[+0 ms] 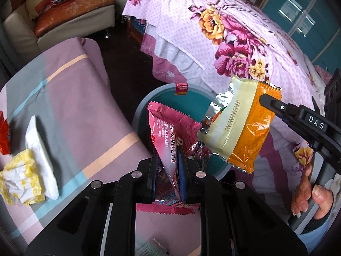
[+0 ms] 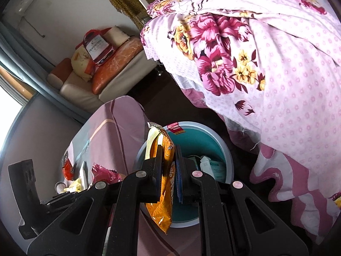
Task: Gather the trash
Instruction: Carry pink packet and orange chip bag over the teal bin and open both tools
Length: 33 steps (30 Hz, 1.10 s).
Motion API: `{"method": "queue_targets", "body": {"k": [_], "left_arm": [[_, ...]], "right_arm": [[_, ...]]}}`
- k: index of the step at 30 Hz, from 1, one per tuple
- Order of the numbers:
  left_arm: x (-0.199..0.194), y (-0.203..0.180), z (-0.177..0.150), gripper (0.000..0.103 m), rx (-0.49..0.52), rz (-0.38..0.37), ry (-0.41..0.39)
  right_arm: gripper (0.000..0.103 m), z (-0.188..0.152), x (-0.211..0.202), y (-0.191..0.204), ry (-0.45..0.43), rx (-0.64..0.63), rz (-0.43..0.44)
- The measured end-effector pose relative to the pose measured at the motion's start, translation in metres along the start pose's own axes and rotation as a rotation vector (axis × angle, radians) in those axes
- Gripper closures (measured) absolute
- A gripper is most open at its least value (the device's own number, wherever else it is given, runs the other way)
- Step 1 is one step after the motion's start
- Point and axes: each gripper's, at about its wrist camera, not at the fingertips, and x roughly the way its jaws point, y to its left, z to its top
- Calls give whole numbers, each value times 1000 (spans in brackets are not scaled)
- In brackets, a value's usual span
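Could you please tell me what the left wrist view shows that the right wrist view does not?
Only the left wrist view shows the left hand-held gripper shut on the pink wrapper, the white tissue, and the person's right hand. Only the right wrist view shows the trash inside the bin. Both show the teal bin, the orange wrapper held by the right hand-held gripper, and the floral bedspread.

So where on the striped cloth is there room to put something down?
The striped cloth lies bare from the white tissue across to the bin. Its left edge is crowded: tissue, crumpled yellow paper, red wrapper.
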Motion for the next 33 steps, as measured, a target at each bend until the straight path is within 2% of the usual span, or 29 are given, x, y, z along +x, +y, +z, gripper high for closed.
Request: {"method": "queue_targets", "body": {"k": [7, 9, 10, 12, 13, 14, 15, 24, 27, 28, 29, 31, 33], "left_arm": [[18, -5, 7, 85, 3, -24, 24], [22, -7, 8, 80, 5, -27, 27], [24, -7, 8, 75, 4, -28, 27], [25, -7, 9, 58, 3, -30, 25], [25, -6, 9, 38, 2, -28, 19], [23, -5, 9, 24, 2, -22, 10], [20, -4, 8, 21, 1, -10, -10], [12, 11, 0, 14, -24, -22, -8], [11, 15, -6, 14, -29, -31, 0], [10, 16, -7, 14, -29, -33, 1], [9, 16, -8, 14, -30, -36, 1], [5, 17, -11, 14, -27, -42, 2], [2, 18, -14, 13, -19, -40, 1]], "right_arm": [[92, 6, 3, -11, -2, 20, -28], [92, 6, 4, -14, 3, 21, -36], [92, 6, 4, -14, 4, 23, -38], [92, 6, 6, -15, 8, 26, -42], [92, 6, 7, -16, 11, 27, -44], [92, 6, 8, -16, 13, 28, -45], [92, 6, 9, -16, 17, 27, -47], [92, 1, 27, -7, 60, 17, -50], [89, 0, 31, -4, 75, 19, -46], [85, -1, 34, -3, 87, 22, -46], [70, -2, 34, -3, 93, 29, -50], [52, -4, 34, -1, 87, 24, -63], [49, -6, 34, 1, 91, 21, -68]]}}
